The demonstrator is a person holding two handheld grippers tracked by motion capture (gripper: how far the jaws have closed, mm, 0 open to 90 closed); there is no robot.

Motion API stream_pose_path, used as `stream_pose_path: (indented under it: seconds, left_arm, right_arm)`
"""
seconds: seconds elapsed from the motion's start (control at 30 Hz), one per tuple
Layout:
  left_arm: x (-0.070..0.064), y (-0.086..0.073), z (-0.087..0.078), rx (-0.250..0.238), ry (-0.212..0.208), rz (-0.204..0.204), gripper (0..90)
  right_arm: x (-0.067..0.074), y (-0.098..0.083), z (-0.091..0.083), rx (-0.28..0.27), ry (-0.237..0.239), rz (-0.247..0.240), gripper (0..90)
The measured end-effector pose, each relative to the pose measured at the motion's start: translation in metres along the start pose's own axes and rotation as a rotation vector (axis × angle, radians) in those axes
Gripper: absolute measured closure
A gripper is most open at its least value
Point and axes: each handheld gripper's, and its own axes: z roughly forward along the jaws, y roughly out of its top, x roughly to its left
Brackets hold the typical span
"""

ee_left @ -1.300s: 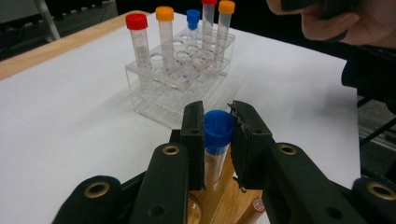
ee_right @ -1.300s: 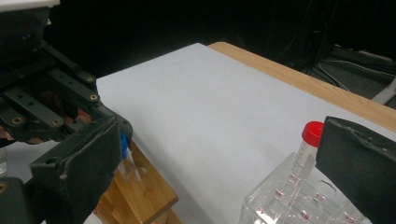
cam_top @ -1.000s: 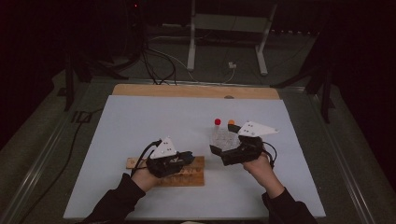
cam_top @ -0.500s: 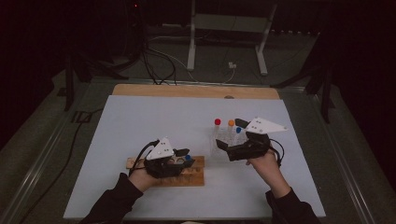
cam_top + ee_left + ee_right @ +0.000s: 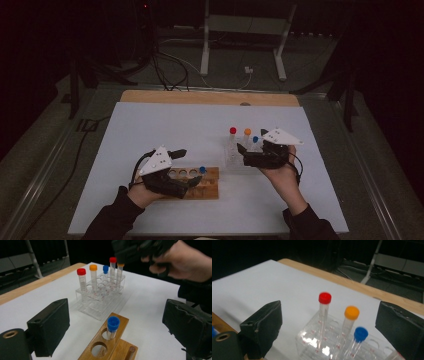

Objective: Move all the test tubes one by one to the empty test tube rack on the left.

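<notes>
A wooden rack (image 5: pixel 207 181) lies at the near left with one blue-capped tube (image 5: pixel 202 170) upright in its end hole. My left gripper (image 5: pixel 192 166) is open; its jaws have just been opening. In the left gripper view that blue-capped tube (image 5: pixel 113 324) stands between the wide jaws of my left gripper (image 5: pixel 118 327), touched by neither. A clear rack (image 5: pixel 235 160) to the right holds red (image 5: pixel 232 131), orange (image 5: pixel 247 132) and blue-capped tubes (image 5: pixel 255 139). My right gripper (image 5: pixel 242 154) points at it, open, its jaws just closing a little. The tubes (image 5: pixel 351 312) stand untouched ahead of my right gripper (image 5: pixel 329 332).
A white sheet (image 5: pixel 165 125) covers the table, with a wooden strip (image 5: pixel 200 97) along its far edge. Cables and a metal stand's legs (image 5: pixel 205 55) lie on the dark floor beyond. The wooden rack has empty holes (image 5: pixel 99 349) nearer my left hand.
My left gripper has opened and let go of the blue-capped tube, which stays in the wooden rack, and the hand has drawn back and lifted a little. The right hand has barely moved.
</notes>
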Motion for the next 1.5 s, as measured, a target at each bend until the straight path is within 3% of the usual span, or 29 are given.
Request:
stream_pose_path:
  seconds: [0.07, 0.1, 0.17, 0.23, 0.3, 0.43, 0.83, 1.5]
  left_arm:
    - [0.0, 0.0, -0.002, -0.007, 0.007, 0.001, 6.0]
    - [0.0, 0.0, -0.003, -0.011, 0.009, -0.002, 5.2]
    - [0.0, 0.0, -0.005, -0.013, 0.014, 0.0, 5.2]
    - [0.0, -0.001, -0.007, -0.01, 0.017, 0.004, 5.2]
    - [0.0, -0.002, -0.007, -0.01, 0.014, 0.004, 5.2]
    - [0.0, -0.003, -0.008, -0.004, 0.022, 0.006, 5.3]
    - [0.0, -0.002, -0.009, -0.011, 0.022, 0.002, 5.3]
    - [0.0, -0.001, -0.008, -0.012, 0.024, -0.004, 5.3]
  right_arm:
    - [0.001, -0.003, 0.001, 0.004, -0.009, 0.002, 10.3]
    - [0.0, -0.008, 0.002, 0.013, -0.037, 0.022, 13.3]
    - [-0.001, -0.009, 0.003, 0.019, -0.051, 0.027, 15.1]
    - [-0.004, -0.016, 0.005, 0.052, -0.107, 0.044, 19.3]
    - [-0.005, -0.017, 0.006, 0.062, -0.118, 0.04, 21.4]
    - [-0.007, -0.024, 0.015, 0.147, -0.164, 0.042, 27.8]
    - [-0.015, -0.029, 0.031, 0.242, -0.179, 0.087, 46.0]
    - [-0.023, -0.031, 0.044, 0.299, -0.188, 0.139, 71.0]
